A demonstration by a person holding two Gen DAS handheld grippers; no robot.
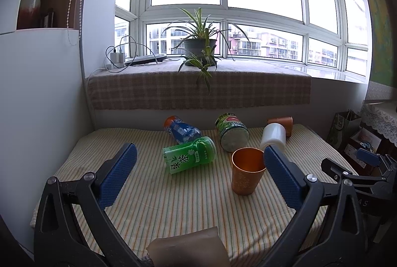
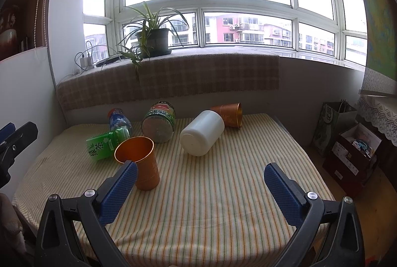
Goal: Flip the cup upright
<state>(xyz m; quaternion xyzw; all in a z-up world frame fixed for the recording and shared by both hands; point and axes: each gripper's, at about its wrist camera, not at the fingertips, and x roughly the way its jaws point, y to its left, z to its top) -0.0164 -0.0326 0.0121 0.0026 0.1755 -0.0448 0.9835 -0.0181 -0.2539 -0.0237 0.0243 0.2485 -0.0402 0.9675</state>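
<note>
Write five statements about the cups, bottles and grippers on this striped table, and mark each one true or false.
1. The near copper cup stands upright with its mouth up. True.
2. The far copper cup also stands upright. False: it lies on its side behind the white container.
3. The left gripper is shut on the green tea bottle. False: it is open and holds nothing.
4. The right gripper is open and empty. True.
5. The blue bottle stands upright. False: it lies on its side, next to the green tea bottle.
</note>
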